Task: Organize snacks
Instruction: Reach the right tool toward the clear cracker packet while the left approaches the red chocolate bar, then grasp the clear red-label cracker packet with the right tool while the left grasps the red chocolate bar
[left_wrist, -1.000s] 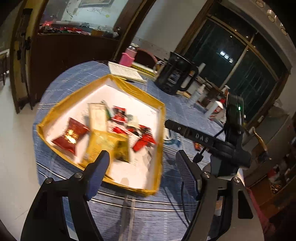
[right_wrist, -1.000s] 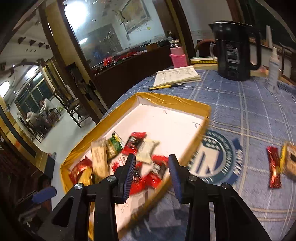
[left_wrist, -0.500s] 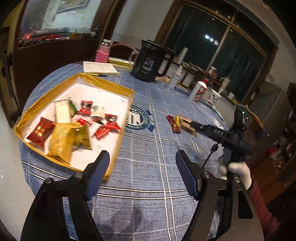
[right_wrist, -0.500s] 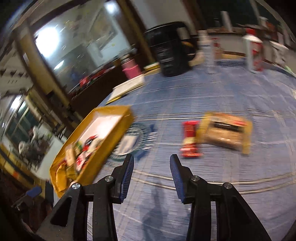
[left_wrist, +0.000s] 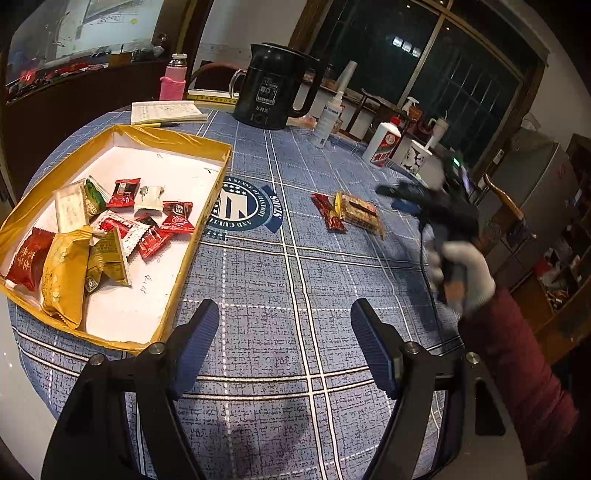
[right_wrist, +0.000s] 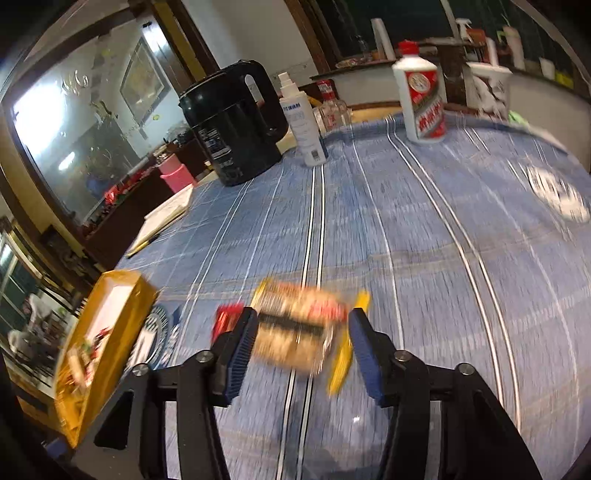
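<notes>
A yellow-walled white tray (left_wrist: 166, 137) on the blue checked cloth holds several wrapped snacks. Further right on the cloth, a brown snack pack with yellow ends (left_wrist: 360, 214) lies beside a small red snack (left_wrist: 328, 218). My left gripper (left_wrist: 284, 343) hangs open over bare cloth in front of the tray, with nothing between its fingers. My right gripper (right_wrist: 299, 339) is low over the brown pack (right_wrist: 295, 325), and its jaws are opening. The pack shows between the pads without being pressed, and the red snack (right_wrist: 227, 319) lies just left of them. The right wrist view is blurred.
A black kettle (left_wrist: 273, 92), a spray bottle (left_wrist: 330, 114), a white liquor bottle (left_wrist: 384, 144) and a cup (left_wrist: 417, 160) stand along the far side. A notebook (left_wrist: 166, 110) and a pink bottle (left_wrist: 172, 79) sit behind the tray. A white-gloved hand (left_wrist: 465, 273) holds the right gripper.
My right gripper has swung from above the tray to over the brown pack on the cloth, its jaws wider. My left gripper has shifted right off the tray, still open.
</notes>
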